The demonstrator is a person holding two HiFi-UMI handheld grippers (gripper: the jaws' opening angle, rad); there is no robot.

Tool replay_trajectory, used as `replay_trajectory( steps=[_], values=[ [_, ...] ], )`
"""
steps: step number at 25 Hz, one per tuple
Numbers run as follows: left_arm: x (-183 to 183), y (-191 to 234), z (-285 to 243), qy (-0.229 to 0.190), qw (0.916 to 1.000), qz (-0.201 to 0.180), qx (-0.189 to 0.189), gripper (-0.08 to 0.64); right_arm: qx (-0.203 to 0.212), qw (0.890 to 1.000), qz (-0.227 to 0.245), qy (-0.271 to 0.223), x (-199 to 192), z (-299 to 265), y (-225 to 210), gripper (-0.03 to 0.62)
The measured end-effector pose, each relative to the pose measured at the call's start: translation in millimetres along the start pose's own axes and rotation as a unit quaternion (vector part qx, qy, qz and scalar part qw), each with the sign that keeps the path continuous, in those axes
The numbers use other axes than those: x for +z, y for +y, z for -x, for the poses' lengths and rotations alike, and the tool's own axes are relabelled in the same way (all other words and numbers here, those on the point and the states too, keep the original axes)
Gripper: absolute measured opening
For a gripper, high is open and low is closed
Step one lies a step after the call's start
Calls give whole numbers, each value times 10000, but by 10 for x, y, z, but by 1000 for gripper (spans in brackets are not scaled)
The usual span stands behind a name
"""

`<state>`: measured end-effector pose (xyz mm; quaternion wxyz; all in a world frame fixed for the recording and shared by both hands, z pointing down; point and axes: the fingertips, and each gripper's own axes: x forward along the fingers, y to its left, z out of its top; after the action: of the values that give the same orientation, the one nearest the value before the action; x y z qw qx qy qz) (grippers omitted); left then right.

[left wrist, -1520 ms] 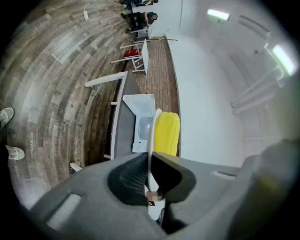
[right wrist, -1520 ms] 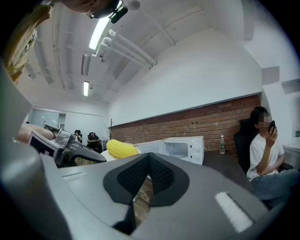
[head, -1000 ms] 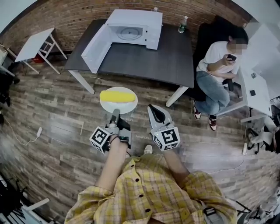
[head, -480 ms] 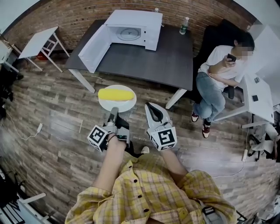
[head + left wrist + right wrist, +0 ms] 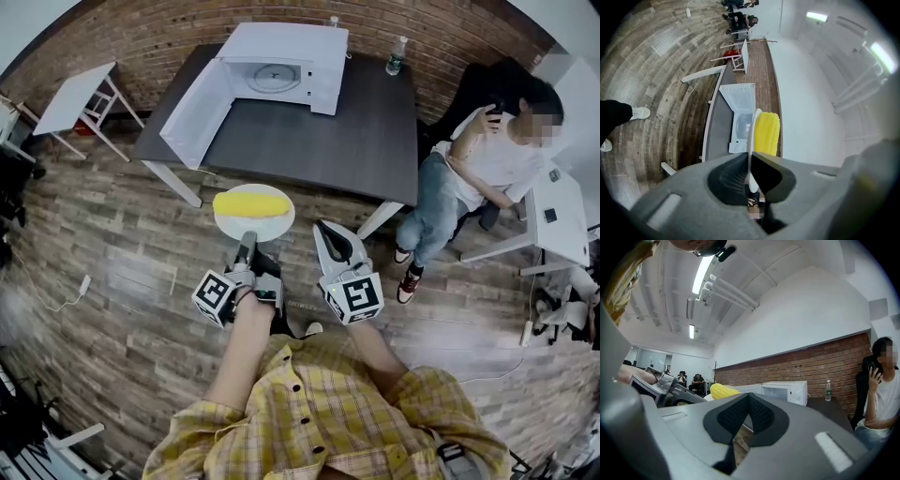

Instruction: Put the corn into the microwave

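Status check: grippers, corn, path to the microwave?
Left gripper shut on plate rim, corn lying on it. Right gripper shut, empty. Microwave door open; table bare in front of it.

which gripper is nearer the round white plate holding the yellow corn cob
Left. The left gripper clamps the rim of the round white plate; the right gripper, shut and empty, sits beside it, apart.

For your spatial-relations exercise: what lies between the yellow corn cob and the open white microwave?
In the head view: round white plate's rim, wooden floor, bare dark tabletop.
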<state>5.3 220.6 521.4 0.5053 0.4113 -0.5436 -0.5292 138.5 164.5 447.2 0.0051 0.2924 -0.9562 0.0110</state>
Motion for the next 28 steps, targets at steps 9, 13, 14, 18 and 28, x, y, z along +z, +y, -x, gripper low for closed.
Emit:
replay_trajectory(
  steps=[9,13,14,18,28],
  values=[
    [412,-102,-949,214,9997,-54,-101,14,-77,10000,26,20,-23,-935,-341,3],
    [593,-258,-1392,337,9993,51,-136,14,-240,9997,-3,50,64,-1386,-532,3],
    [637,-289,-1489,368,9992,58,-122,14,-282,9996,-13,57,85,-1484,-570,3],
    [802,-386,-1877,531,9986,-33,-7,14,-470,9989,-60,68,156,-1852,-740,3],
    [1192,-533,-2646,891,9957,-190,189,14,-879,9961,-63,65,282,-2599,-1014,3]
  ],
)
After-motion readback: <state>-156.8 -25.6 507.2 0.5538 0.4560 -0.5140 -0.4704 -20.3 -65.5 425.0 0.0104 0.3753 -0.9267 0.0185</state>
